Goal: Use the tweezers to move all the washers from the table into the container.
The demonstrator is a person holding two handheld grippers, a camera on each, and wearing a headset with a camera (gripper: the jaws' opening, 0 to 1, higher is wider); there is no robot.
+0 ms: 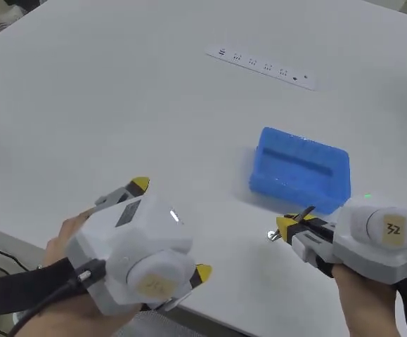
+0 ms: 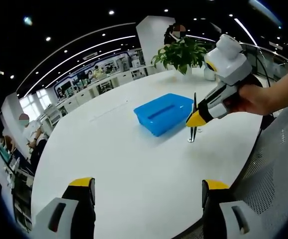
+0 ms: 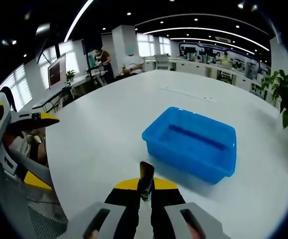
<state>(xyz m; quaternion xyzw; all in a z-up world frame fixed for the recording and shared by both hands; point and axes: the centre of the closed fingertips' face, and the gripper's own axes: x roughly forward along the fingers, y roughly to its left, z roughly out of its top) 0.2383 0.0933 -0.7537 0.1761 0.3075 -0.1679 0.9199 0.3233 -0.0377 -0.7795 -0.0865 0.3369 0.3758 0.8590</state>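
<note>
Little of tweezers (image 3: pixel 144 180) beyond jaws

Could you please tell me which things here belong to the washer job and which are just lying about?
For the job:
tweezers, clamped in the right gripper
blue container on the table
left gripper, open
the washers are too small to make out

Lying about:
power strip at the table's far side
plant beyond the table

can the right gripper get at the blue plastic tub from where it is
Probably yes: the right gripper, shut on thin metal tweezers, sits close beside the open blue plastic tub, with bare white table between them.
</note>
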